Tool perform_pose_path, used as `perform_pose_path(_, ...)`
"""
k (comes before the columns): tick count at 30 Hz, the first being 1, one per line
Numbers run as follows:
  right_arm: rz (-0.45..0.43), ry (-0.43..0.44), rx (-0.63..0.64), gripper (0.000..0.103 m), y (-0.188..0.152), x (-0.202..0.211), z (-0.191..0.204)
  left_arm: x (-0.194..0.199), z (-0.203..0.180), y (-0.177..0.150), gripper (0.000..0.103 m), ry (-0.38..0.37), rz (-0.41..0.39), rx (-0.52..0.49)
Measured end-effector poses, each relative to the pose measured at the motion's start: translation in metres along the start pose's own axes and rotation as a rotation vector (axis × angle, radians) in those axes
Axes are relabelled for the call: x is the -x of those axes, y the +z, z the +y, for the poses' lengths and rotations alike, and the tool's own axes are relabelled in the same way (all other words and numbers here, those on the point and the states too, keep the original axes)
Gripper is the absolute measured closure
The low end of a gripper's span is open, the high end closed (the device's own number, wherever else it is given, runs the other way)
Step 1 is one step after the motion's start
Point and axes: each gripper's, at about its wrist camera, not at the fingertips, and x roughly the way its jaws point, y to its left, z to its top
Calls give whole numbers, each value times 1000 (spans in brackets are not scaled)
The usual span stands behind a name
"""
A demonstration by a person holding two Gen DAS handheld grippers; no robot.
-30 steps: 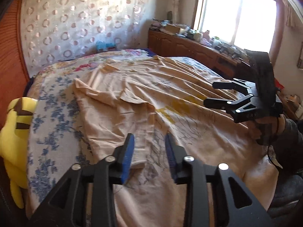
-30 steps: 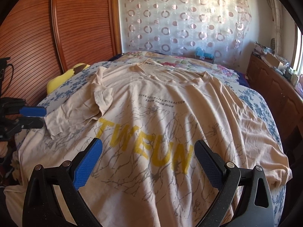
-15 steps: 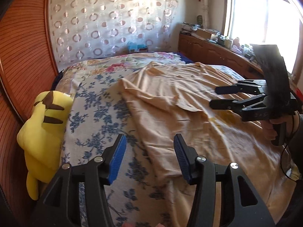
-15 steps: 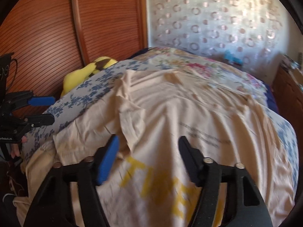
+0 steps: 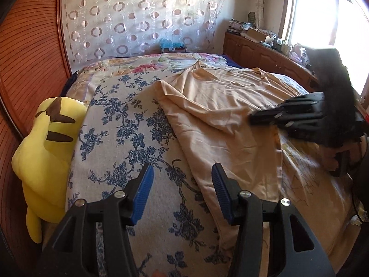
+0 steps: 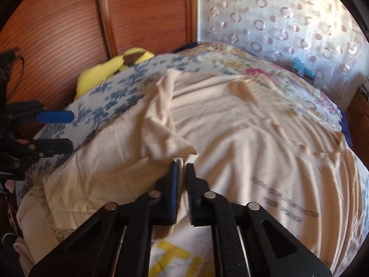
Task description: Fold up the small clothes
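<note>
closing done: right claw (image 6: 182,170) went from spread wide to pinching the folded-in sleeve (image 6: 161,124) of the one peach t-shirt (image 6: 253,143) on the bed (image 5: 138,161), so the sleeve fold can start. left claw (image 5: 182,184) widened to half spread, empty over the bedsheet. two claws, one plush (image 5: 46,147).

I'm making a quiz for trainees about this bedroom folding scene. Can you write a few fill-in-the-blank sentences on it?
1. The beige printed T-shirt lies spread on a bed with a ____-flowered bedspread.
2. The right gripper is ____ on a fold of the shirt.
3. The left gripper is ____, nothing between its pads.
4. The plush toy by the wooden wall is ____.

Missing words: blue; shut; open; yellow
</note>
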Motion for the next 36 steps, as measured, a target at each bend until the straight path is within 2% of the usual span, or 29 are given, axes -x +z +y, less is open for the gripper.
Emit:
perform_pose_path(4,-50,-58,-76,100,-7,26,-20,-10,2,4,51,5,15,-3)
perform_pose_path(6,-46,-85,-95,100,-10,31,-26,-15,3,4,51,5,27,-1)
perform_pose_path(8,-31,-73,-108,99,-12,29,-28,-22,4,2,51,7,50,-2)
perform_pose_path(9,-15,-64,-105,91,-12,27,-28,-25,2,0,51,15,62,-8)
perform_pose_path(10,-5,-64,-97,72,-12,24,-27,-25,1,0,51,23,54,-21)
perform_pose_path(12,-16,-77,-92,52,-13,25,-27,-25,-3,-1,51,41,60,-38)
perform_pose_path(18,-42,-73,-132,51,-17,41,-42,-25,-3,0,49,46,60,-36)
perform_pose_path(23,-77,-113,-197,43,-37,78,-68,-25,-2,0,49,45,59,-36)
perform_pose_path(29,-117,-250,-323,43,-84,143,-123,-25,-3,1,47,41,60,-36)
perform_pose_path(36,-89,-437,-480,43,-160,204,-192,-21,-2,7,47,63,36,-18)
